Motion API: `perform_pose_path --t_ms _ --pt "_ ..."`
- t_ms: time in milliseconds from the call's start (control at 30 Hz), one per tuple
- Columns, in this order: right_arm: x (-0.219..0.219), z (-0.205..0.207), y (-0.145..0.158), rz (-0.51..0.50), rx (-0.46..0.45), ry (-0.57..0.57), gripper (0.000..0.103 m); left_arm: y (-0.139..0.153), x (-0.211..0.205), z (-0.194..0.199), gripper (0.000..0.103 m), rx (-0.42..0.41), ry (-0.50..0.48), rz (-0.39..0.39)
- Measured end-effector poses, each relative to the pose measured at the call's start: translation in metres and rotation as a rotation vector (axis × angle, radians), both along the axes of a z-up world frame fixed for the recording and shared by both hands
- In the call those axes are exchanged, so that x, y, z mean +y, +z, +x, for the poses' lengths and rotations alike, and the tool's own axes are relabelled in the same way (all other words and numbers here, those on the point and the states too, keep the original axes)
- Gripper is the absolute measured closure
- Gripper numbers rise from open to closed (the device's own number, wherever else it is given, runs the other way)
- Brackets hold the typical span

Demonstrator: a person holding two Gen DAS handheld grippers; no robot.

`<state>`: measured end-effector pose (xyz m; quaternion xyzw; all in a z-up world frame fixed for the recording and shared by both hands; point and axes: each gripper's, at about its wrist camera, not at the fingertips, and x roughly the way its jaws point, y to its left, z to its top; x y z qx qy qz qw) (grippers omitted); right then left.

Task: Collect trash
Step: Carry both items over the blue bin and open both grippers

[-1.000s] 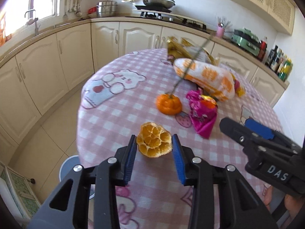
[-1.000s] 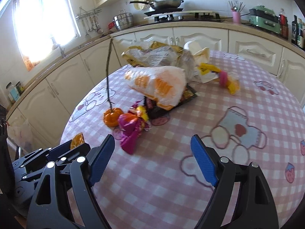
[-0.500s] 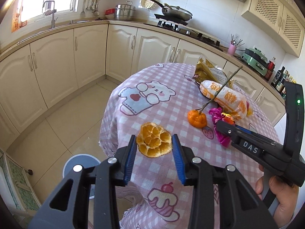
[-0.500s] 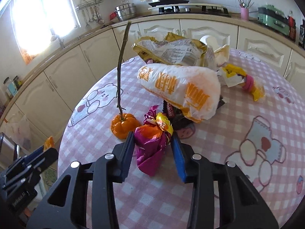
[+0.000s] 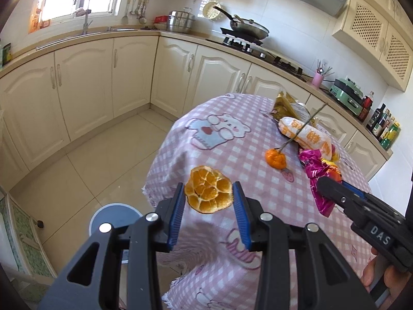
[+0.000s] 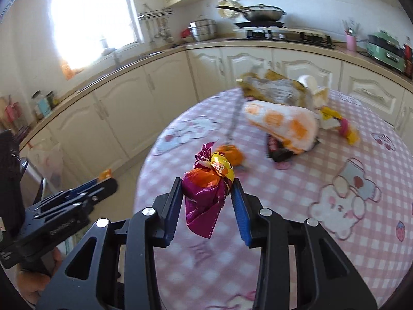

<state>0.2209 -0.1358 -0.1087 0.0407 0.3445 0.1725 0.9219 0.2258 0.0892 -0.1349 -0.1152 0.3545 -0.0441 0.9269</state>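
My left gripper (image 5: 208, 201) clamps a dried orange peel (image 5: 208, 193); my right gripper (image 6: 206, 201) pinches a crumpled magenta foil wrapper (image 6: 206, 193), both lifted clear of the pink checked tablecloth (image 5: 232, 155) for binning.

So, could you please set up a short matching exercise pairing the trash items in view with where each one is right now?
Things:
1. orange peel
2. magenta wrapper
3. small orange pumpkin
4. white and orange bag

Places:
A. on the tablecloth, long stem sticking up
B. clamped in the right gripper
C. clamped in the left gripper
D. lying among the other packaging

Pairs: 1-C, 2-B, 3-A, 4-D
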Motion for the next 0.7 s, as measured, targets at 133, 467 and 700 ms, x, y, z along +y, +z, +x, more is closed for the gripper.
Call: perform_pose_path --t_ms 133,467,700 --pt "0.046 0.0 -0.004 -0.009 0.012 0.101 0.067 -0.005 0.03 -0.01 0.067 0.01 0.055 -0.009" --pt "0.142 0.011 -0.039 -0.049 0.081 0.269 0.067 -0.041 0.11 -0.022 0.067 0.092 0.2 -0.035" --pt "0.193 0.029 -0.072 -0.08 0.129 0.332 0.067 -0.08 0.152 -0.012 0.067 0.174 0.274 -0.044"
